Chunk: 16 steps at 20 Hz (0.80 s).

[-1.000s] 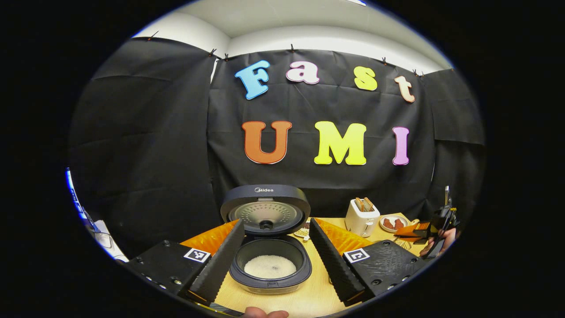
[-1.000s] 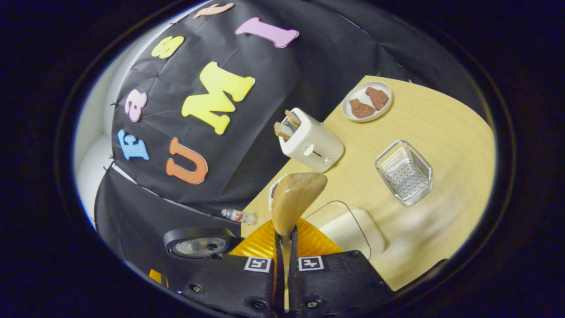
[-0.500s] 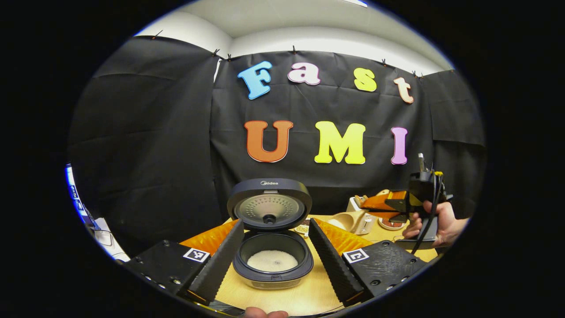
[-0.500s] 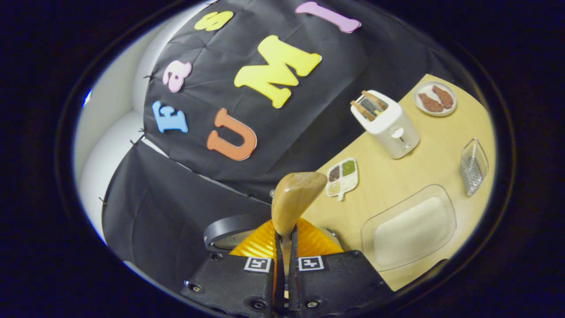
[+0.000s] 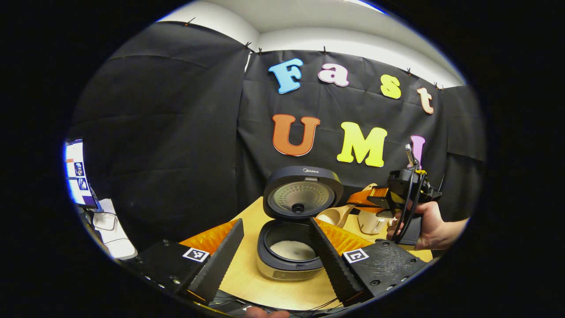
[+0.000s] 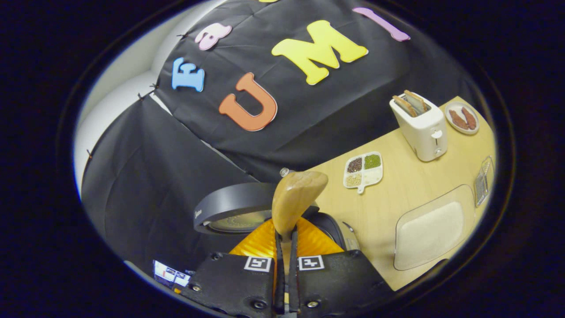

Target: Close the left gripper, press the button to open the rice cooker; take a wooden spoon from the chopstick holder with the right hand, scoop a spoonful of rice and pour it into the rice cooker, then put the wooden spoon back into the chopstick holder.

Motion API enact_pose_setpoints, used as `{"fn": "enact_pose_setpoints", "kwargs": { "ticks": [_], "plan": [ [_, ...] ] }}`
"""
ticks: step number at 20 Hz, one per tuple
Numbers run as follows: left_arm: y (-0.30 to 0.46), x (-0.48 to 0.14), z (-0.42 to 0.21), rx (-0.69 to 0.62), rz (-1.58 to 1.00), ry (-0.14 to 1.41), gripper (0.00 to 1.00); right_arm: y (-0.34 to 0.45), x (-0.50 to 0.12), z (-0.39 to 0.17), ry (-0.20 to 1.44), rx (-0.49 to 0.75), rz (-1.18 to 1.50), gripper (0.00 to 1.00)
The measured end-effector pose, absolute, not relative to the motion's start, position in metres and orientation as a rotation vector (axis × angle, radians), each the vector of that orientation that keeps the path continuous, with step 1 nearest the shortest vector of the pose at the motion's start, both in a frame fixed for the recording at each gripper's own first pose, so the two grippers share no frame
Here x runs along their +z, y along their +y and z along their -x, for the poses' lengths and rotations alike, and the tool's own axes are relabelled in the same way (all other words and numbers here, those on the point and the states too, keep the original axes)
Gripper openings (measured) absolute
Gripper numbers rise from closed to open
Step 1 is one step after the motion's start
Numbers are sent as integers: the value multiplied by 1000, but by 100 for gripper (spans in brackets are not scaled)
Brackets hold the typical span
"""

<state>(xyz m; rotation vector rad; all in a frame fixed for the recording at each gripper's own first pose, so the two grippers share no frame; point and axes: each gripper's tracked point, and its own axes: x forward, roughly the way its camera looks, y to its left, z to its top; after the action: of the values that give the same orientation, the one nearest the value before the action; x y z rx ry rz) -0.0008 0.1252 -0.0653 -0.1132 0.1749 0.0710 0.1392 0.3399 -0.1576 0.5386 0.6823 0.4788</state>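
The dark rice cooker [image 5: 287,269] stands open on the wooden table, lid [image 5: 303,195] raised, white rice [image 5: 293,249] in its pot. My left gripper [image 5: 276,223] is open, its fingers framing the cooker from the near side and touching nothing. To the right a hand holds my right gripper [image 5: 359,201], shut on the handle of the wooden spoon [image 5: 333,215], whose bowl hangs just right of the cooker's rim. In the right gripper view the spoon [image 6: 298,198] sticks up from the shut right gripper [image 6: 285,234], above the cooker's lid [image 6: 234,205]. Whether the spoon carries rice I cannot tell.
A clear dish of rice [image 6: 430,229] lies right of the cooker. Behind it are a divided tray of seeds [image 6: 364,170], a white toaster [image 6: 421,126] with bread, a plate of meat [image 6: 461,118] and a clear container [image 6: 483,181] at the table's right edge. Black cloth walls close the back.
My right gripper has carried the spoon leftward from over the rice dish to beside the open cooker. The left gripper view has swung left, so the cooker sits further right; its fingers stay open.
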Motion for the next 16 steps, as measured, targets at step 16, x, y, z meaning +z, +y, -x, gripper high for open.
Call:
{"fn": "enact_pose_setpoints", "kwargs": {
  "ticks": [16],
  "plan": [
    [158,-101,19,91,121,216,95,384,-159,-131,513,507,-66,9]
  ]
}}
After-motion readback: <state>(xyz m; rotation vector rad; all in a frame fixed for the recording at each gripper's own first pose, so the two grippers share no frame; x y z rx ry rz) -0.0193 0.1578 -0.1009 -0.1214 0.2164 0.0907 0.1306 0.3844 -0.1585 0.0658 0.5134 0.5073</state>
